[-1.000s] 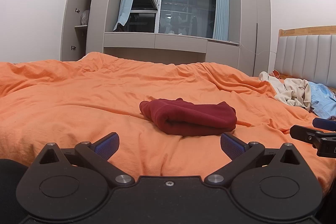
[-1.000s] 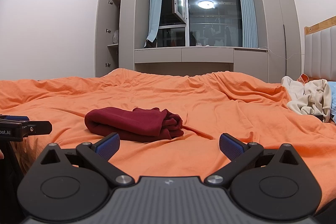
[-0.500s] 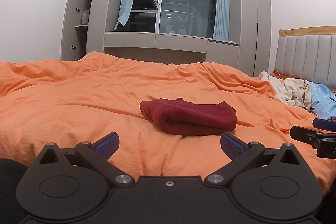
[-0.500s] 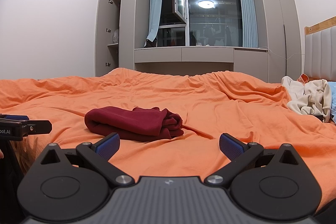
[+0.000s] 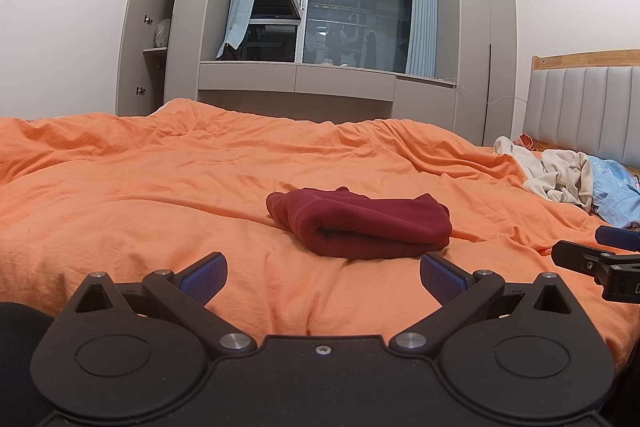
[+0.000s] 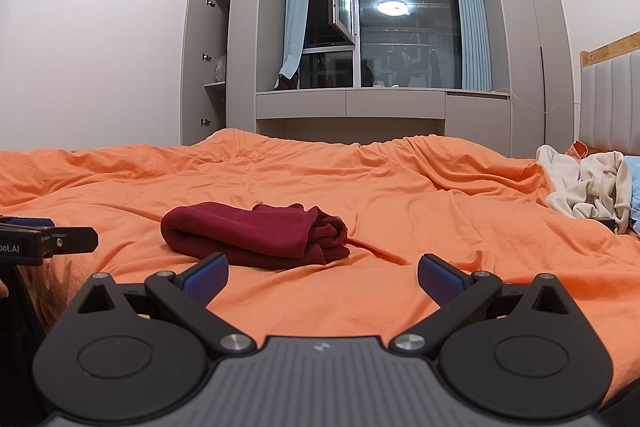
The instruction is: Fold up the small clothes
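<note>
A dark red garment (image 5: pixel 360 225) lies folded in a compact bundle on the orange bedspread (image 5: pixel 160 187). It also shows in the right wrist view (image 6: pixel 256 237). My left gripper (image 5: pixel 323 277) is open and empty, held low at the near edge of the bed, just short of the bundle. My right gripper (image 6: pixel 322 277) is open and empty, to the right of the bundle and nearer than it. The right gripper's tip shows at the right edge of the left wrist view (image 5: pixel 592 259), and the left gripper's tip shows at the left edge of the right wrist view (image 6: pixel 48 241).
A pile of loose cream and light blue clothes (image 5: pixel 568 179) lies at the right by the padded headboard (image 5: pixel 584 111); it also shows in the right wrist view (image 6: pixel 588 187). Grey wardrobes and a window (image 5: pixel 344 19) stand beyond the bed. The bedspread (image 6: pixel 400 187) is wrinkled.
</note>
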### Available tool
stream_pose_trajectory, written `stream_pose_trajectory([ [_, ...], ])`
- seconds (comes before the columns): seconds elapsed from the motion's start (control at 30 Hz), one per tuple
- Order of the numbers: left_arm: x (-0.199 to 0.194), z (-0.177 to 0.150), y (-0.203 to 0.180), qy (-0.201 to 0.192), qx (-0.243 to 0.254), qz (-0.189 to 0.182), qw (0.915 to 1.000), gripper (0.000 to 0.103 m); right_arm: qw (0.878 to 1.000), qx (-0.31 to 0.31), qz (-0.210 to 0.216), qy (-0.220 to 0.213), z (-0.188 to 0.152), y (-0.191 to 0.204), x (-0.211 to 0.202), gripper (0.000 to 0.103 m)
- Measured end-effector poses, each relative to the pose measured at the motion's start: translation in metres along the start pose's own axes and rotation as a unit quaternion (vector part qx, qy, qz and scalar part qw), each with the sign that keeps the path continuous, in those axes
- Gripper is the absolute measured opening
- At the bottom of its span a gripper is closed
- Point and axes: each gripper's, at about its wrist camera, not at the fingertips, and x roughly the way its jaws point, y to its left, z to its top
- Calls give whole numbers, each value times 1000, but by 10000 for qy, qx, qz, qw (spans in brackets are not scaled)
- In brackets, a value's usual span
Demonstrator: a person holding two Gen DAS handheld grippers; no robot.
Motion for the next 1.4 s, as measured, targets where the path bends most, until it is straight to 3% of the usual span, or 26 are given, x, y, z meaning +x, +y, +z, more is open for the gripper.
stream_pose_trajectory([
  [0.3, 6, 0, -2, 11, -32, 451, 9990, 102, 10000, -2, -1, 2, 0, 0, 0, 103],
  [1.4, 8, 2, -5, 37, 7, 523, 9986, 102, 10000, -16, -3, 14, 0, 0, 0, 103],
])
